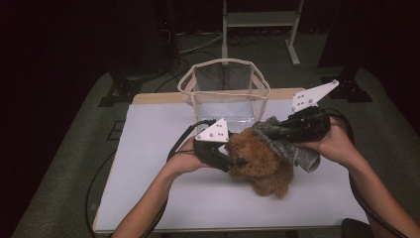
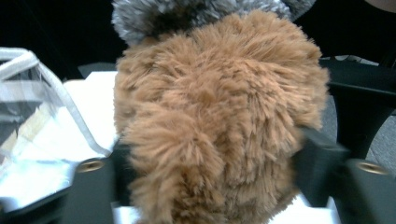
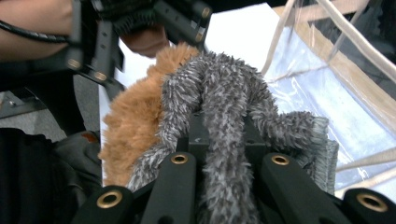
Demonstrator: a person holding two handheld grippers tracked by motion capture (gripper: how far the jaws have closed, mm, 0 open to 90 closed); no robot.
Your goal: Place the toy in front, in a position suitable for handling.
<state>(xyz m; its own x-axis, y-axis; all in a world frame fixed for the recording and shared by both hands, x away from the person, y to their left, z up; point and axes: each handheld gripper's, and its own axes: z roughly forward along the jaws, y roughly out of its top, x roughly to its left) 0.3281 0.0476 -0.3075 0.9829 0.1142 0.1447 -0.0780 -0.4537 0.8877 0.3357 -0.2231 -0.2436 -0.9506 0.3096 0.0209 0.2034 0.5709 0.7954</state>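
Forearms come in from the bottom of the high view, each hand holding a gripper over a white table [image 1: 163,198] with a pale wooden far edge; grey carpet lies around it, the room behind is dark, and a white metal frame [image 1: 257,25] stands at the back with cables on the floor near it; a bin [image 1: 225,91] with clear, glossy plastic walls and a cream fabric rim stands at the table's far middle; just in front of it lies the plush toy [image 1: 262,161], brown, rounded and shaggy, its long curly pile catching the light, with a grey sock [image 1: 289,141] of short, bristly fleece draped over its right side and trailing onto the table; the left gripper [image 1: 233,161], black with a grey three-cornered plate on top, meets the toy from the left, and in the left gripper view its jaws stand half-wide on either side of the toy [image 2: 219,116], pressing into the fur; the right gripper [image 1: 277,131] comes in from the right, its jaws pinched tight on a fold of the sock [image 3: 229,121], which bunches up between them.
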